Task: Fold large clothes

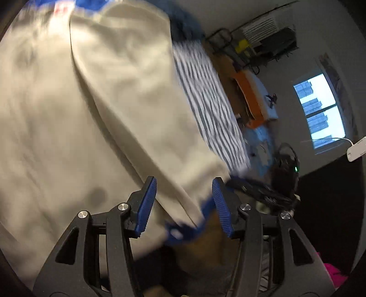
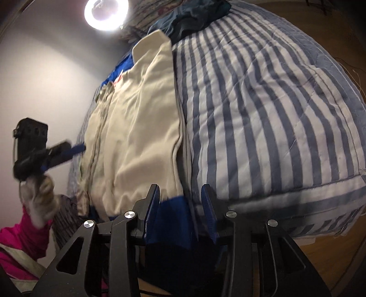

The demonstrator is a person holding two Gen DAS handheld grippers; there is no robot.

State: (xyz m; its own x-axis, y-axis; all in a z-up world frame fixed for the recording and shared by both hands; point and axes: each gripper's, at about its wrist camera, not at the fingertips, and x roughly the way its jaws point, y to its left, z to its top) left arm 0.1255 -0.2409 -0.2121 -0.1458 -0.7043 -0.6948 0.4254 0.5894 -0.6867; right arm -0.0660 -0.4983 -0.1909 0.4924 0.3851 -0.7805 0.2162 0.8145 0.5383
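Observation:
A large cream garment with blue trim lies lengthwise on a bed's blue-and-white striped duvet. In the right wrist view my right gripper stands open over the garment's blue hem; the hem sits between the jaws with a gap to the right pad. My left gripper is open too, with a folded cream sleeve and its blue cuff lying loose between the pads. From the right wrist view, the left gripper shows at the garment's far side, held by a gloved hand in a pink sleeve.
Dark blue clothes are heaped at the far end of the bed. A bright ring lamp shines by the wall. Beyond the bed are a wooden floor, an orange-edged mat, cluttered gear and a window.

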